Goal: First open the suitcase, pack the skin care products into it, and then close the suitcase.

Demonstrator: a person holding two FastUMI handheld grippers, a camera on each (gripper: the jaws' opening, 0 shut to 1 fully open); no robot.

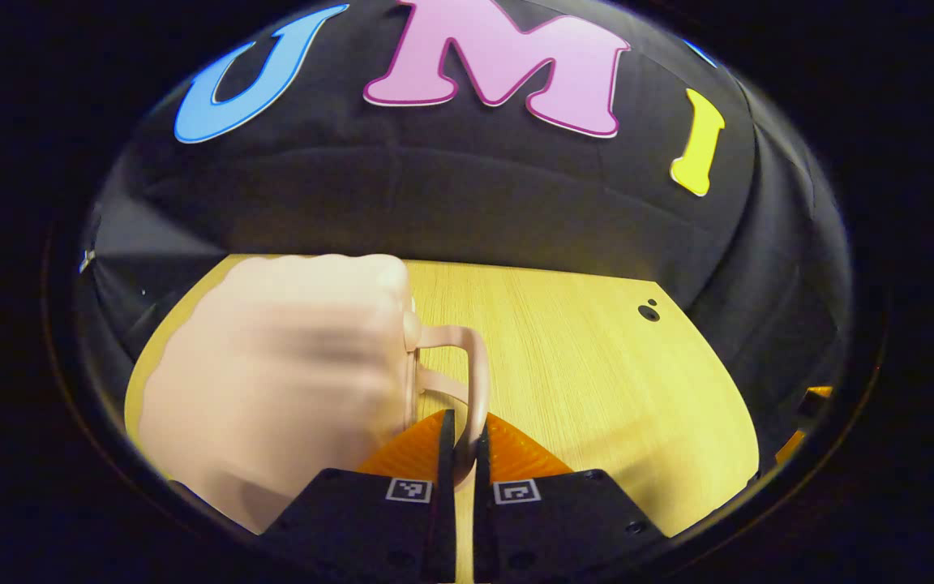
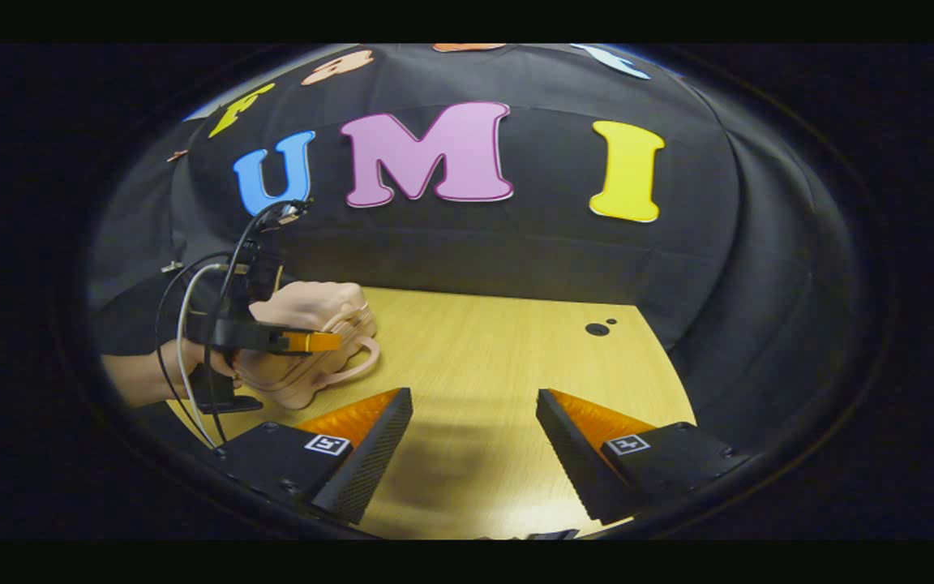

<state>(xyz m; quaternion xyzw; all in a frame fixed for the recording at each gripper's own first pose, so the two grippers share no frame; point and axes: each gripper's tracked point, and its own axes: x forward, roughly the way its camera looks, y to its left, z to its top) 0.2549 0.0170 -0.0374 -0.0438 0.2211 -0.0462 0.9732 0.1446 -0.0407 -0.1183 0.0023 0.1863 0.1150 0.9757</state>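
A small pale pink suitcase (image 1: 272,381) fills the left of the left gripper view, blurred and close to the camera. Its looped handle (image 1: 479,365) runs down between the fingers of my left gripper (image 1: 464,434), which is shut on it. In the right gripper view the same suitcase (image 2: 305,312) sits at the table's far left, with my left gripper (image 2: 313,341) clamped at its handle (image 2: 362,362) and a hand (image 2: 143,377) behind it. My right gripper (image 2: 475,397) hovers open over bare wood, well to the right of the suitcase, with nothing between its fingers.
The wooden table (image 2: 499,349) stretches to the right of the suitcase, with two small dark holes (image 2: 597,328) near its far right corner. Black cloth walls close it in at the back and right. Cables (image 2: 183,324) hang from the left gripper.
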